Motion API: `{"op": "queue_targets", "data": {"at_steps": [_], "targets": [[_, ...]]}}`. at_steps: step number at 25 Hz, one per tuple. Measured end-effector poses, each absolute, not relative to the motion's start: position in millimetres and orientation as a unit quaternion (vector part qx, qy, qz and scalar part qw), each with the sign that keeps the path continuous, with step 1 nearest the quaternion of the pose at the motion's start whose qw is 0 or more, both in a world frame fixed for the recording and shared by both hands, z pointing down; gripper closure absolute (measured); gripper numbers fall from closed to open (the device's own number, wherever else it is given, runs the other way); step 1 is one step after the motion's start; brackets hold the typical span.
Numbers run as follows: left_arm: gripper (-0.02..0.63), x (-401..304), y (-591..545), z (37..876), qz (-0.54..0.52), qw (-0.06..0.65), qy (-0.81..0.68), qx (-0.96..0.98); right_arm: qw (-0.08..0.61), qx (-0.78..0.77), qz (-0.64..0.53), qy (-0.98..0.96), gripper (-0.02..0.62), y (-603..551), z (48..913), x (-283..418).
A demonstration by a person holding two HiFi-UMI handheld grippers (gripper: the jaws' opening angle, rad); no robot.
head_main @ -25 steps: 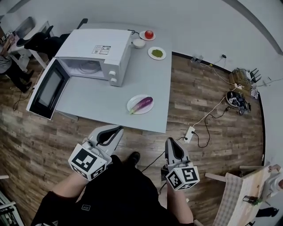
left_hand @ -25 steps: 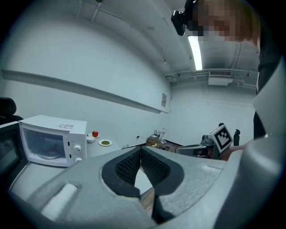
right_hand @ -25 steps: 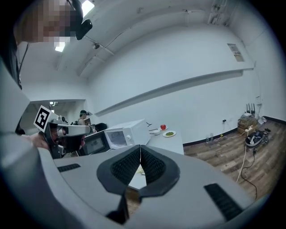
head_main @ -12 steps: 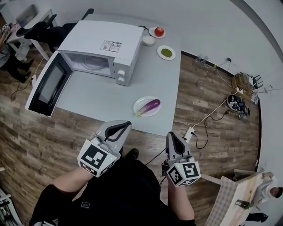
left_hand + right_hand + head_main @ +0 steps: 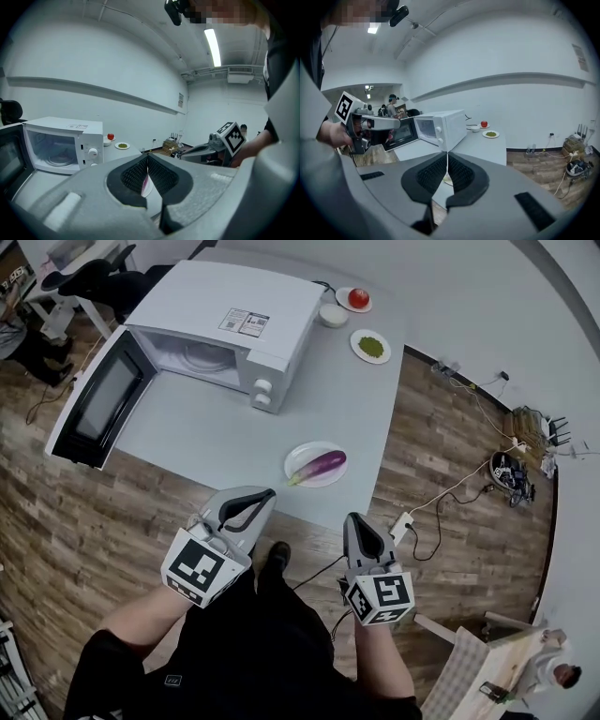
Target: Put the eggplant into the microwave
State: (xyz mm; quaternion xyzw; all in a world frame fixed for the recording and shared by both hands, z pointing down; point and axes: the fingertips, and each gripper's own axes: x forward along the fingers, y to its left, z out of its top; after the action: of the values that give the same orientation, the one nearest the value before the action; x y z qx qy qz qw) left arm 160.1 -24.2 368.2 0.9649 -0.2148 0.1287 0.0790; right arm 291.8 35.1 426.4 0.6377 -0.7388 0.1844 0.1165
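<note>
Your left gripper (image 5: 246,505) and right gripper (image 5: 361,531) hover side by side over the wooden floor (image 5: 441,437), just short of the table's (image 5: 216,437) near edge. Both sets of jaws are pressed together, tips meeting, with nothing pinched in either (each gripper view shows the ribbed pads closed on each other). The two grippers are apart from one another and touch nothing on the table.

Just ahead of the jaws, between the lines of the two grippers and a little nearer your right one, the eggplant (image 5: 322,465) lies on its side on a white plate (image 5: 298,457) close to the table's near edge. It is purple, with its stem end pointing back toward your left jaws.

On the floor off to the right of your right jaws lies a white power strip (image 5: 401,528) with its cable.

Farther ahead and to the left of your left jaws stands the white microwave (image 5: 234,324). Its door (image 5: 89,413) is swung wide open, out past the table's left edge, and the glass tray (image 5: 202,357) shows inside the cavity.

Farthest from the jaws, beyond the microwave's right side, sit a small white bowl (image 5: 333,315), a saucer carrying a red tomato (image 5: 358,298), and a plate of something green (image 5: 372,345), all well apart from the eggplant.
</note>
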Motion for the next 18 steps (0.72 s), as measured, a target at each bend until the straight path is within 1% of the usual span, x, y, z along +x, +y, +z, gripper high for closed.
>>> {"op": "queue_targets", "data": {"at_steps": [3,13,18], "targets": [[0.597,162,-36,380,0.127,0.093,-0.235,0.959,0.14,0.622,0.18,-0.749,0.578,23,444,296],[0.597,160,-48,427,0.144,0.12,-0.265,0.946,0.17,0.567,0.188,-0.784,0.577,-7,500,293],[0.597,162,-56,443,0.153,0.119,-0.271,0.943,0.222,0.541,0.169,-0.794,0.577,-19,531,290]]}}
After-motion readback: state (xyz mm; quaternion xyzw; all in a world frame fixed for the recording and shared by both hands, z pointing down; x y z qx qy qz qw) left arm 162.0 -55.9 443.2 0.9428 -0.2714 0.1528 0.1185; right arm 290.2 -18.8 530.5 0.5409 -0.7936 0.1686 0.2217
